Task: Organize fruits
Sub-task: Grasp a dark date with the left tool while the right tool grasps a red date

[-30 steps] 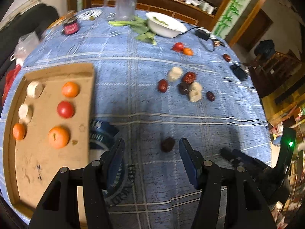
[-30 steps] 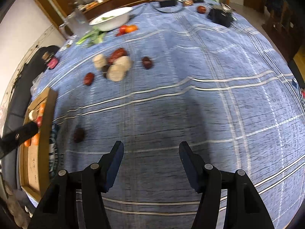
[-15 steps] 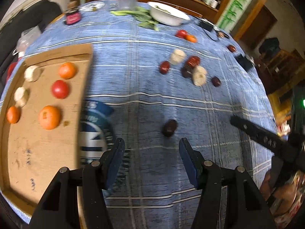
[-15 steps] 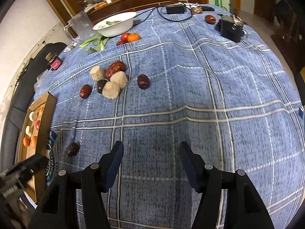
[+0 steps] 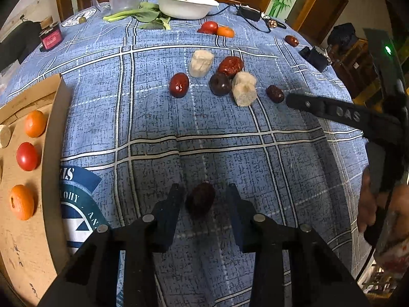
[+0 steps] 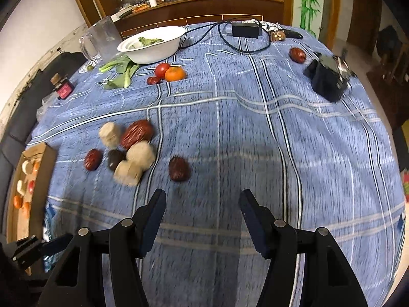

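Observation:
A dark wrinkled date (image 5: 200, 199) lies on the blue checked cloth between the fingers of my left gripper (image 5: 203, 195). The jaws are closing around it, and a gap still shows on its right side. Left of it stands a cardboard tray (image 5: 55, 128) holding oranges (image 5: 34, 124), a red tomato (image 5: 26, 156) and pale chunks. My right gripper (image 6: 202, 202) hangs open over bare cloth with nothing in it. Just beyond its fingertips lies a dark red date (image 6: 179, 168), and left of that a cluster of dates and pale chunks (image 6: 135, 158).
At the far side sit a white bowl (image 6: 153, 43), leafy greens (image 6: 122, 69), a glass jug (image 6: 102, 38), a tomato with an orange (image 6: 170, 71), a lone date (image 6: 297, 55), a black box (image 6: 329, 76) and a cable. A hand (image 5: 368, 204) holds the right gripper.
My left gripper came down over the dark date and its jaws narrowed around it. My right gripper swung across the cloth toward the cluster of dates, still open.

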Motion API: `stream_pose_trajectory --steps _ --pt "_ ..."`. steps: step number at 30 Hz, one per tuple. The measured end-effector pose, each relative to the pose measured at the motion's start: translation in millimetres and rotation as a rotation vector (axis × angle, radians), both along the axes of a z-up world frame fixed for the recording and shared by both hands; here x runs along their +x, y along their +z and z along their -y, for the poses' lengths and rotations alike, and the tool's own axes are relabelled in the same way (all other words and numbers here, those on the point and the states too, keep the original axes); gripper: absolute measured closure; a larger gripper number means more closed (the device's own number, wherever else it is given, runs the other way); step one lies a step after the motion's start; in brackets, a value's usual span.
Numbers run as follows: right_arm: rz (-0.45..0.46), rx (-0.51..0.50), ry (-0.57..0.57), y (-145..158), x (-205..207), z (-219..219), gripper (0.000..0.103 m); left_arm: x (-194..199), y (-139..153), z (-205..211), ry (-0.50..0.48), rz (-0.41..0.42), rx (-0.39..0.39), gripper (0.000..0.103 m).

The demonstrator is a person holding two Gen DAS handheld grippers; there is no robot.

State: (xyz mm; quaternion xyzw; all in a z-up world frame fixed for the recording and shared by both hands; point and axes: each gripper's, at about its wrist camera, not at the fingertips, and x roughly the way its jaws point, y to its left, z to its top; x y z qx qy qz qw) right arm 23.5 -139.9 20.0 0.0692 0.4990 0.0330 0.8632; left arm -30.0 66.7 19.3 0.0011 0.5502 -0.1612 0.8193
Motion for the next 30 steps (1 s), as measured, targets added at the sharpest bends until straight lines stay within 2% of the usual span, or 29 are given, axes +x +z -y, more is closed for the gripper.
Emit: stream_pose_trajectory --steps 6,8,9,10,11,15,25,30 --pt "0.002 -0.047 0.051 -9.0 16.1 -15.0 0.040 -1.1 -0.9 0.7 -0.011 0.013 0.002 0.068" --pt "0.007 -0.075 0.072 -11.0 18.1 -23.6 0.047 -2.7 -0.5 3.0 -0.012 0.026 0.028 0.073" --pt "0.011 -0.089 0.085 -11.3 19.3 -27.6 0.056 -3.8 -0.6 3.6 -0.011 0.036 0.047 0.083" --pt "0.008 -0.096 0.098 -12.2 20.3 -31.1 0.067 -4.1 -0.3 2.7 -0.010 0.035 0.043 0.083" --pt "0.010 -0.107 0.103 -12.3 20.2 -32.7 0.068 -3.9 0.3 -0.1 -0.001 0.029 0.027 0.083" --pt "0.002 -0.085 0.102 -11.4 18.3 -29.8 0.081 -2.9 2.6 -6.5 0.024 0.021 0.001 0.083" --pt "0.001 0.007 0.051 6.5 -14.6 -16.2 0.083 -15.5 25.2 -26.5 0.061 0.057 -0.064 0.083" --pt "0.017 0.008 0.032 15.1 -34.6 -13.7 0.083 -20.1 37.0 -41.4 0.076 0.070 -0.102 0.083"
